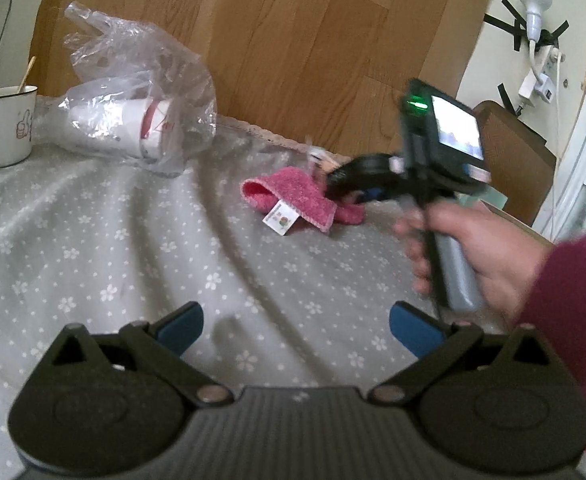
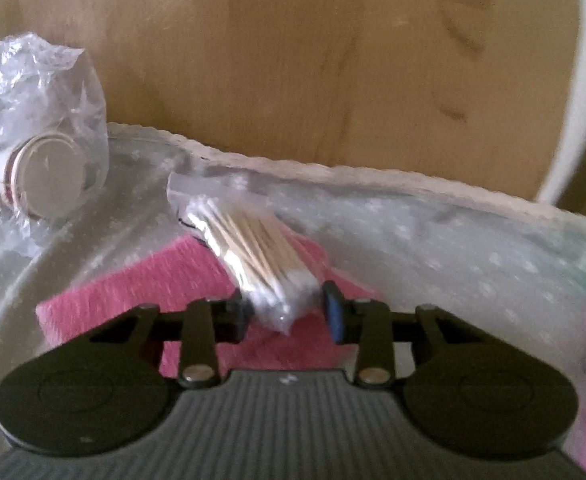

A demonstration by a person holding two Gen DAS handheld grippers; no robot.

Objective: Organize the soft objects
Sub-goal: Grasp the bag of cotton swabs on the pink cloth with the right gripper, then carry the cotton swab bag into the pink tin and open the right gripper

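Observation:
A folded pink towel (image 1: 293, 198) with a white tag lies on the grey flowered tablecloth (image 1: 133, 248) near the back edge. In the right wrist view my right gripper (image 2: 289, 312) is shut on a clear packet of cotton swabs (image 2: 253, 252), held over the pink towel (image 2: 141, 284). In the left wrist view the right gripper (image 1: 345, 178) hovers at the towel's right end, with part of the packet showing. My left gripper (image 1: 295, 326) is open and empty, low over the cloth in front of the towel.
A clear plastic bag with paper cups (image 1: 133, 120) lies at the back left; it also shows in the right wrist view (image 2: 41, 168). A white enamel mug (image 1: 5, 124) stands at the far left. A wooden board (image 1: 293, 40) backs the table.

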